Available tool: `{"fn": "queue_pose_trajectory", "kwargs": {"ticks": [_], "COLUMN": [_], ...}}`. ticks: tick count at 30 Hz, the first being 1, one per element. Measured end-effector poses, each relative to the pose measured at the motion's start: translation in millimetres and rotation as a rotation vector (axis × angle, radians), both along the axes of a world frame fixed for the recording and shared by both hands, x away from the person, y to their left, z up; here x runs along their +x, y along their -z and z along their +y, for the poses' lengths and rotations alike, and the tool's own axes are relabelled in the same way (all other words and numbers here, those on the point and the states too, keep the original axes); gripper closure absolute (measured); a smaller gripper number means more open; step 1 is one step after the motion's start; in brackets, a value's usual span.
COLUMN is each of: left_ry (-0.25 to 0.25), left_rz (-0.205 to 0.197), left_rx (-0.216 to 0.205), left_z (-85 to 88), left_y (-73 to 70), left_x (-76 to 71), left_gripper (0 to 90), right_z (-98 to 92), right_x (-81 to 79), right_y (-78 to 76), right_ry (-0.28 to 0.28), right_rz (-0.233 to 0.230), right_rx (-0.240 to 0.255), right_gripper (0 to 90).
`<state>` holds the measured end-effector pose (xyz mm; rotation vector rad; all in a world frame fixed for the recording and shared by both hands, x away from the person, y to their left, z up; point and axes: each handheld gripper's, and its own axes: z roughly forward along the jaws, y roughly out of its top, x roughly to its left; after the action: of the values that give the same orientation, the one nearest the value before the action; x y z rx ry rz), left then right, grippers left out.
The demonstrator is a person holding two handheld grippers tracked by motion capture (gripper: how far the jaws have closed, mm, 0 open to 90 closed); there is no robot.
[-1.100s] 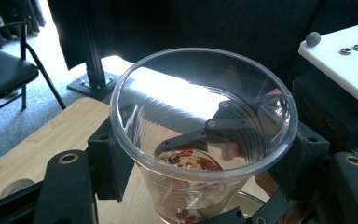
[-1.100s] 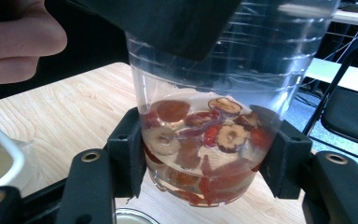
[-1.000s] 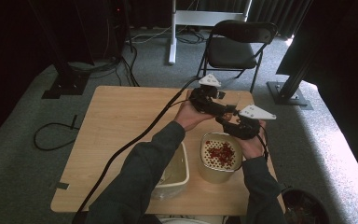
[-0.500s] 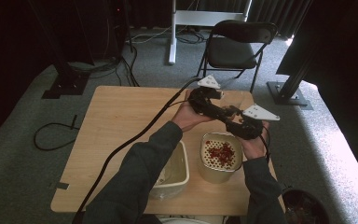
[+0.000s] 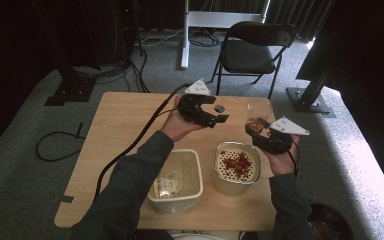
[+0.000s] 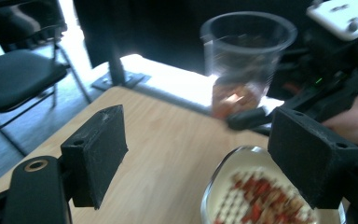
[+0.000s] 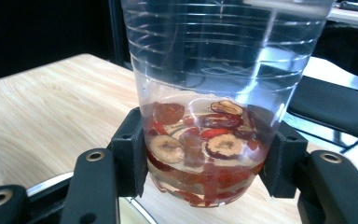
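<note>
A clear plastic cup (image 5: 256,121) (image 7: 223,70) holds red sliced fruit in a little liquid. My right gripper (image 5: 255,129) (image 7: 205,158) is shut on its lower part, and the cup stands upright over the table's right side. To its left, my left gripper (image 5: 219,109) (image 6: 205,154) is open with nothing between its jaws. Its jaws have just been opening wide, then closing a little. The left gripper view looks past them at the cup (image 6: 247,51). A metal bowl (image 5: 235,146) (image 6: 223,172) with a white perforated insert and red pieces sits below the cup.
A pale plastic tub (image 5: 197,170) with a packet inside stands left of the bowl near the table's front edge. The wooden table (image 5: 125,130) has a round hole near its back middle. A black folding chair (image 5: 250,50) stands behind it.
My left gripper has let go at the cup, opened, and drawn away to the left. The right gripper has shifted slightly right and nearer with the cup.
</note>
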<state>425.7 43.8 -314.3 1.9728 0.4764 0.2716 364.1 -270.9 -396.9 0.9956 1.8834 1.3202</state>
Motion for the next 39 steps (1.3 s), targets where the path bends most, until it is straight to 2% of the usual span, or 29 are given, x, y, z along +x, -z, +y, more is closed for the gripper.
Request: {"fn": "queue_pose_trajectory", "kwargs": {"ticks": [6, 10, 12, 16, 18, 22, 25, 35, 39], "left_ry": [-0.072, -0.086, -0.099, -0.122, -0.131, -0.151, -0.167, -0.223, -0.270], "left_rz": [0.010, -0.002, -0.011, -0.016, -0.015, -0.009, -0.014, -0.016, -0.019], "left_rx": [-0.001, 0.026, 0.024, 0.041, 0.028, 0.056, 0.041, 0.046, 0.050], "left_z": [38.3, 49.3, 55.4, 65.0, 69.8, 74.4, 78.3, 96.3, 109.4], "left_y": [9.7, 13.4, 15.9, 22.2, 25.3, 32.0, 35.0, 47.3, 57.7], "left_x": [5.0, 3.8, 2.1, 0.3, -0.3, 1.7, 2.0, -1.0, -4.3], "left_gripper": [21.7, 21.7, 22.1, 22.4, 22.5, 22.5, 22.6, 22.8, 22.9], "right_z": [-11.1, -15.2, -17.1, -20.4, -21.6, -23.9, -25.5, -32.6, -37.0], "right_x": [-4.1, -6.5, -7.3, -8.5, -9.4, -10.6, -11.7, -15.0, -18.3], "right_y": [10.2, 15.0, 16.7, 19.7, 21.1, 23.5, 24.6, 27.4, 30.7], "right_ry": [0.030, 0.039, 0.043, 0.049, 0.051, 0.057, 0.061, 0.074, 0.079], "right_rz": [0.015, 0.019, 0.021, 0.022, 0.024, 0.030, 0.030, 0.031, 0.036], "right_rx": [-0.006, -0.011, -0.013, -0.014, -0.015, -0.015, -0.012, -0.018, -0.037], "right_gripper": [43.0, 43.0, 43.1, 43.0, 43.0, 43.0, 43.0, 43.0, 43.0]}}
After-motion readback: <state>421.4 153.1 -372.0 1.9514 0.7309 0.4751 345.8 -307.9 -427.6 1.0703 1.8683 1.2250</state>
